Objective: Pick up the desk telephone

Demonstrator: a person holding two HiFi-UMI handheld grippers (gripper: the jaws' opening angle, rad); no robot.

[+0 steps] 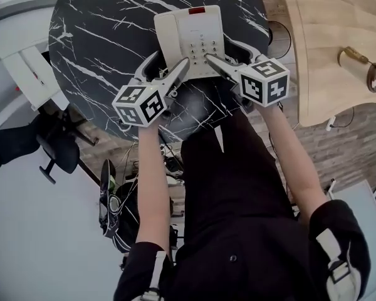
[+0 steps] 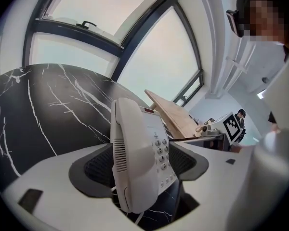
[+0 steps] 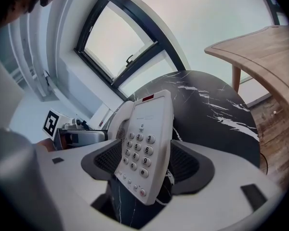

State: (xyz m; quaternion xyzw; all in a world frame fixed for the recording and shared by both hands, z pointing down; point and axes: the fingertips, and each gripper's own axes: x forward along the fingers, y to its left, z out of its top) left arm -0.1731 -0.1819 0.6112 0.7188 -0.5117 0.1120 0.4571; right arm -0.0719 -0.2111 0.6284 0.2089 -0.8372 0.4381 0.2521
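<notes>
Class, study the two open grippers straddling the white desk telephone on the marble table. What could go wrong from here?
1. The left gripper straddles the handset side; closing there may pull the handset off the telephone.
2. The right gripper too reaches only the near end, so the far end might sag or slip free when lifted.
</notes>
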